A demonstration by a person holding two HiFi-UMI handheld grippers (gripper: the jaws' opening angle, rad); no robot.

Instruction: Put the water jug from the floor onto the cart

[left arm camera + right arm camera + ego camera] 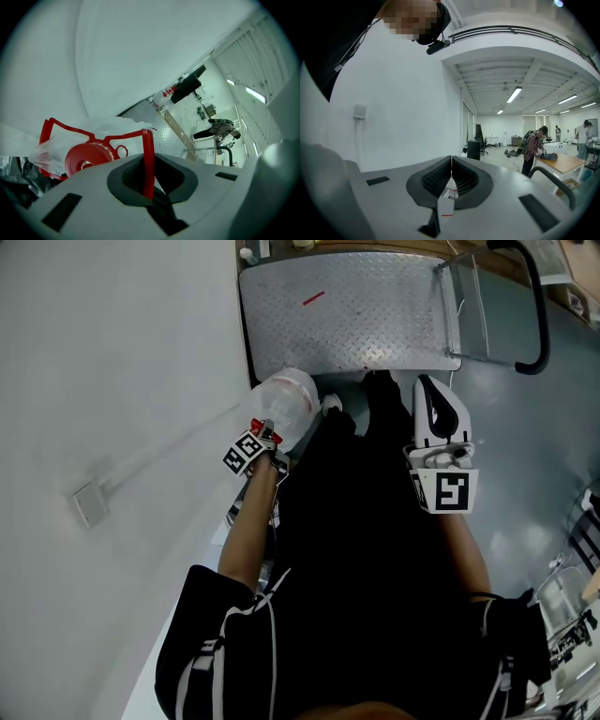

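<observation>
The water jug (289, 401) is clear plastic with a red cap (86, 159) and a thin red carry handle (149, 157). It hangs by the wall, just in front of the cart's near edge. My left gripper (270, 432) is shut on that red handle, which runs up between the jaw pads in the left gripper view, with the left gripper (149, 176) pointing steeply down. The cart (356, 315) is a grey diamond-plate platform with a black push handle (536, 306). My right gripper (428, 385) is held off to the right with its jaws shut, and the right gripper (451, 164) holds nothing.
A white wall runs along the left with a socket box (91, 502) and a cable. My dark trousers and a shoe (331, 404) stand between the two grippers. Further back in the room a person (533, 147) bends over a wooden table.
</observation>
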